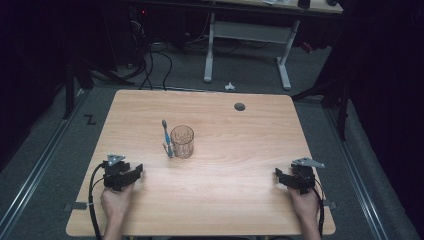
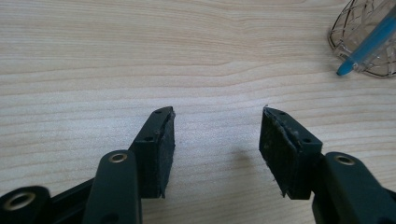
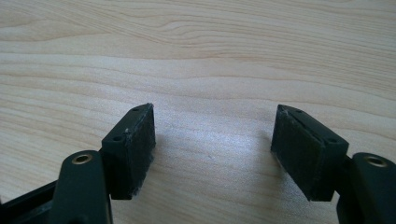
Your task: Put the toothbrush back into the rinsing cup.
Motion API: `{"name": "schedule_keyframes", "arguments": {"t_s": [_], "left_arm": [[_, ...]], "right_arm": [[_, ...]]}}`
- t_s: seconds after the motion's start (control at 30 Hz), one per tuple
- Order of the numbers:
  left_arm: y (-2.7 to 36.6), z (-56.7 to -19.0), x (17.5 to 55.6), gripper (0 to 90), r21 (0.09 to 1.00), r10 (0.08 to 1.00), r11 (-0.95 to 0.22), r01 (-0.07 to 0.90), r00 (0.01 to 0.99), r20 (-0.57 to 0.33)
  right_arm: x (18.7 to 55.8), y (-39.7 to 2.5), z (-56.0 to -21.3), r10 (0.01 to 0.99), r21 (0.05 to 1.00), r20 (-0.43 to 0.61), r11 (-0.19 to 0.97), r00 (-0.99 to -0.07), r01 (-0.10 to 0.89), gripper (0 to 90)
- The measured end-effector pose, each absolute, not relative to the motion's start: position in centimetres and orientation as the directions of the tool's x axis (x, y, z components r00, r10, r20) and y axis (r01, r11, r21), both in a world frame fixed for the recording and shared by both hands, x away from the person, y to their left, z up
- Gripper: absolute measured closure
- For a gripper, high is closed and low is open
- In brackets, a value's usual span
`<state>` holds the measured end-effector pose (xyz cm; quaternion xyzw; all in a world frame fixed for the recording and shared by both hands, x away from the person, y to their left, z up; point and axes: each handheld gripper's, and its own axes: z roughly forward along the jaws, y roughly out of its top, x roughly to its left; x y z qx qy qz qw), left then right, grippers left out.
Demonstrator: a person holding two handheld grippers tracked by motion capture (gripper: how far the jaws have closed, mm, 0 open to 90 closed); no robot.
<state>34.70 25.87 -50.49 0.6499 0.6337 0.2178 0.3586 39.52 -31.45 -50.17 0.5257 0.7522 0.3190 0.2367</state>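
Observation:
A clear patterned glass (image 1: 182, 141) stands upright near the middle of the wooden table (image 1: 240, 145). A blue toothbrush (image 1: 166, 138) lies on the table against the glass's left side. In the left gripper view the glass (image 2: 364, 42) and the toothbrush handle (image 2: 369, 44) sit at the top right. My left gripper (image 1: 134, 173) rests low at the table's front left, open, nothing between its jaws (image 2: 217, 140). At the front right my right gripper (image 1: 280, 177) is open too, over bare wood (image 3: 212, 140).
A round cable hole (image 1: 239, 106) is in the table's far right part. Beyond the table stand a white desk frame (image 1: 247, 45) and cables (image 1: 150, 65) on the grey floor. Cables trail from both grippers off the near edge.

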Motion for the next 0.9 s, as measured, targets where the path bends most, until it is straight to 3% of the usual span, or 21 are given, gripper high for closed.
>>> {"name": "schedule_keyframes", "arguments": {"t_s": [0.9], "left_arm": [[24.89,-50.85,34.84,40.4,0.763,0.993,-0.016,0.647,0.099,-0.063]], "right_arm": [[39.52,-31.46,-50.17,0.942,0.729,-0.021,0.244,-0.335,0.64,30.6]]}}
